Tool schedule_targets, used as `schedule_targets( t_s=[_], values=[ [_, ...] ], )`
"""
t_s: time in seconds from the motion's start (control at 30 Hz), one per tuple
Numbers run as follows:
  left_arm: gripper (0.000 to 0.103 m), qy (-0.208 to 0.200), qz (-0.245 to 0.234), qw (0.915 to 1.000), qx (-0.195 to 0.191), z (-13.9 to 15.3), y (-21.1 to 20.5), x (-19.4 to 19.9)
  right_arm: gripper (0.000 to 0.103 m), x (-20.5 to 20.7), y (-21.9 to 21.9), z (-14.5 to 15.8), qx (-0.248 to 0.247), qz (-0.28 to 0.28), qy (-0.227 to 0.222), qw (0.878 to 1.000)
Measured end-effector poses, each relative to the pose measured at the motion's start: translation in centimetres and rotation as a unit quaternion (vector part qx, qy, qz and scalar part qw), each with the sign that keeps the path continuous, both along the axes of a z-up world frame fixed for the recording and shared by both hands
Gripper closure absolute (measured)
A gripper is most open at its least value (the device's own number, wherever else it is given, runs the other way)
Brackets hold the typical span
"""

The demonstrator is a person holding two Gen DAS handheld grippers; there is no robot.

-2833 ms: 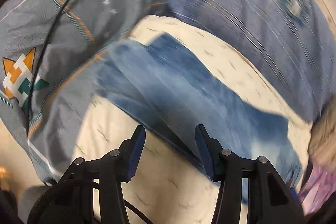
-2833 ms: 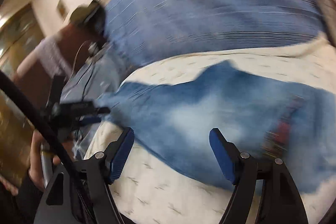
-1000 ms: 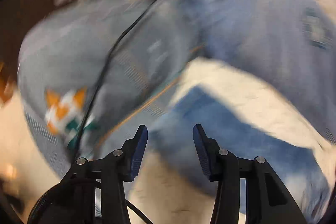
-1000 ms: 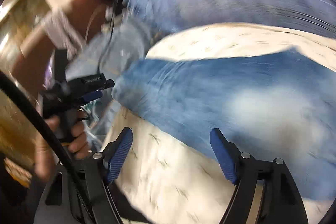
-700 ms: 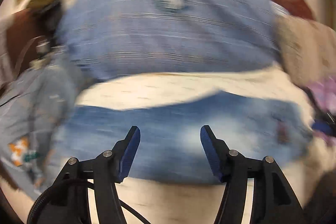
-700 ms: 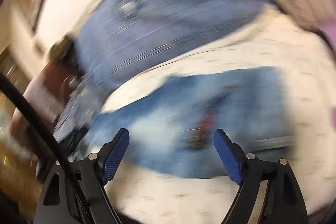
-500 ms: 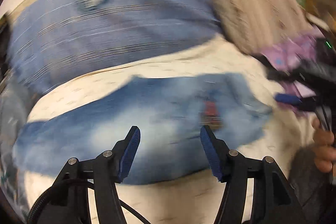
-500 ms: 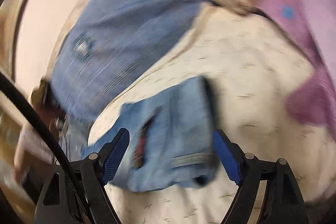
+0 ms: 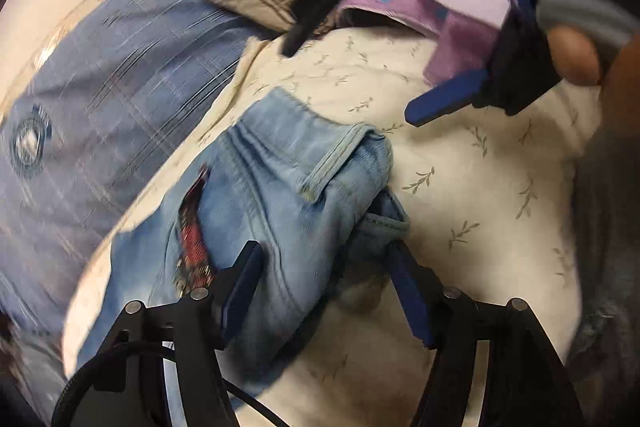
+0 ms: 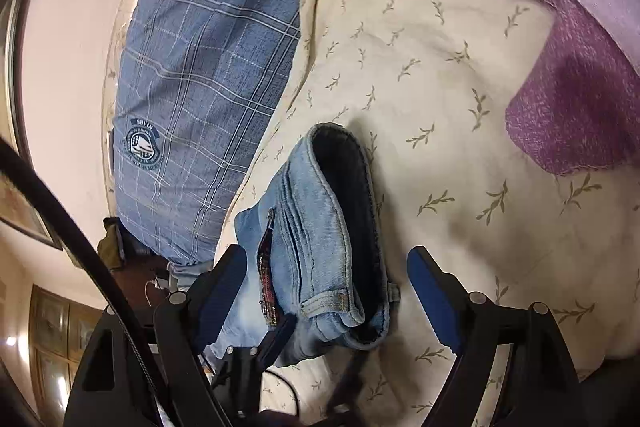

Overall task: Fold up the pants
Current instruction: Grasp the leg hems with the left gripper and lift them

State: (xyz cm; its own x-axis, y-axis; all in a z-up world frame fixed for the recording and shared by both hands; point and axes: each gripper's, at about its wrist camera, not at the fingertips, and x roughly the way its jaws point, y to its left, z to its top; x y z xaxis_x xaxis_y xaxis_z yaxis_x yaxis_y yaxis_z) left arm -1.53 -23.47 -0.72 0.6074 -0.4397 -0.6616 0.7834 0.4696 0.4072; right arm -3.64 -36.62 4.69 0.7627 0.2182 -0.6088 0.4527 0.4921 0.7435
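Both grippers have swung along the jeans (image 9: 288, 195) from the leg end to the waistband, and their jaws have just been opening, with denim showing between the fingers in each view but no pad pressing on it. The left gripper (image 9: 326, 291) hangs released over the waist, its fingers straddling the rumpled band beside the torn pocket (image 9: 194, 227). The right gripper (image 10: 322, 291) stands wide apart too, looking into the gaping waist opening. The jeans lie doubled lengthwise on the quilt (image 10: 440, 99), waist toward the purple cloth (image 10: 580, 99) at the quilt's far corner, legs running back along the edge by the plaid pillow (image 10: 200, 75). Likely both are placed here to pinch the waistband's two corners and carry them toward the hems for the next fold.
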Motion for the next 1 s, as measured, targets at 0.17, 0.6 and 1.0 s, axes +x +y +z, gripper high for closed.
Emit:
schedule_targets(
  t_s=[0.17,0.6,1.0],
  values=[
    [0.040,-0.001,-0.026,0.9997,-0.006,-0.8,0.3,-0.9,0.019,-0.1,-0.4,-0.9,0.017,-0.009,0.016,1.000],
    [0.083,0.042,-0.015,0.9977,-0.052,0.0,1.5,-0.9,0.018,2.3,-3.6,-0.4,-0.012,0.019,0.047,0.999],
    [0.086,0.214,0.093,0.9541,-0.188,2.4,4.4,3.0,0.019,5.8,-0.8,-3.1,0.059,0.070,0.047,0.995]
  ],
)
